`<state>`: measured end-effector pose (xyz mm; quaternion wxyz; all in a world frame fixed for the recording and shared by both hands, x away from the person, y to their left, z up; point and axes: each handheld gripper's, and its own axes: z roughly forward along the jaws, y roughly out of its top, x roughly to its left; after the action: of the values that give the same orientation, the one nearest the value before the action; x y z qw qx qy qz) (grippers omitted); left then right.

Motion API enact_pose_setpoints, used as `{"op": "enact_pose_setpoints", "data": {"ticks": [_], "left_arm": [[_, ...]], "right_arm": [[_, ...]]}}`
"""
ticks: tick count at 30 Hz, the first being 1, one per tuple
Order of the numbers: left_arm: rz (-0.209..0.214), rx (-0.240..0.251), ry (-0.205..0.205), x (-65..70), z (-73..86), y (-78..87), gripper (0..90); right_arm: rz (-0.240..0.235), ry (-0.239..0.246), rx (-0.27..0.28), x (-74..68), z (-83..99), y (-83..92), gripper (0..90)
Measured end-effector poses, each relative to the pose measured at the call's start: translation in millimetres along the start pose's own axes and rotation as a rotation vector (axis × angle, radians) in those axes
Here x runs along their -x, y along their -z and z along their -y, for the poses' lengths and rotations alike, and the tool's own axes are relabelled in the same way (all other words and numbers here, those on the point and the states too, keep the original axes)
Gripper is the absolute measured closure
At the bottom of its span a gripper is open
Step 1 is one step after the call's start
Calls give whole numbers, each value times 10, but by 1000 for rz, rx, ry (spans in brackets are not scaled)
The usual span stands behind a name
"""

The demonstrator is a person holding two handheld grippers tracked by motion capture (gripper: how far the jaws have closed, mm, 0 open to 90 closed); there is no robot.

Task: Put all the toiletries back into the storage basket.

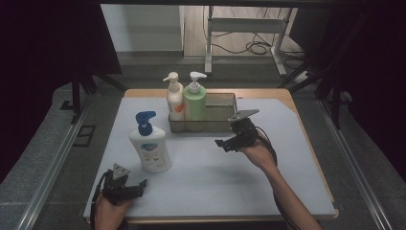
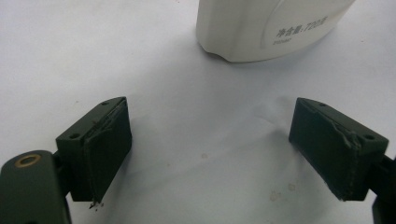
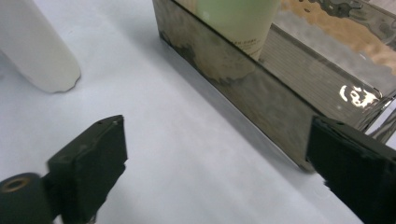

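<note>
the right gripper (image 1: 226, 142) hangs over the middle of the table (image 1: 287, 191), just in front of the metal tray (image 1: 225, 100) that stands at the far edge. its jaws are wide apart and nothing is between them — in the right gripper view they frame only bare white surface, with the shiny front wall of the tray (image 3: 243, 88) running just beyond the fingertips.

inside the tray, in its left part, the green pump bottle (image 1: 195, 103) stands upright. the white-and-orange pump bottle (image 1: 174, 98) stands upright touching its left side. the right part of the tray shows its bare bottom. in the right gripper view the green bottle (image 3: 238, 21) rises behind the tray wall.

the white bottle with the blue pump (image 1: 149, 143) stands upright on the table, apart from the tray, toward the near left corner. its base (image 3: 39, 56) shows at the upper left of the right gripper view.

the left gripper (image 1: 140, 186) rests low at the near left edge of the table, just beside this white bottle and not touching it. its jaws are also spread wide and hold nothing — in the left gripper view the bottom of the white bottle (image 2: 266, 28) is ahead of the open fingertips, with bare table between.
</note>
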<state>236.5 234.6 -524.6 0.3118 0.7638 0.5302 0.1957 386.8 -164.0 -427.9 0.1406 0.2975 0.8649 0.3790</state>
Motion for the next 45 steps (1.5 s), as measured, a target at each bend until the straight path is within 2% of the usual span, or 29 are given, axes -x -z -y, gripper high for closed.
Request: {"op": "enact_pose_setpoints", "data": {"ticks": [7,15,21,33,39,45], "left_arm": [[0,-8,1,0,-11,1,128],[9,-16,10,-12,-31,3,125],[13,-21,9,-43,-49,15,162],[-3,7,4,-129,-118,37,323],[10,19,1,-190,-169,35,466],[32,24,7,-234,-228,9,624]], "right_arm": [[9,9,-5,-53,113,81,0],[12,-10,-2,-80,294,185,0],[15,-22,16,-109,443,246,0],[16,-43,31,-174,725,281,2],[22,-64,27,-185,894,268,13],[37,-60,1,-245,1031,246,24]]}}
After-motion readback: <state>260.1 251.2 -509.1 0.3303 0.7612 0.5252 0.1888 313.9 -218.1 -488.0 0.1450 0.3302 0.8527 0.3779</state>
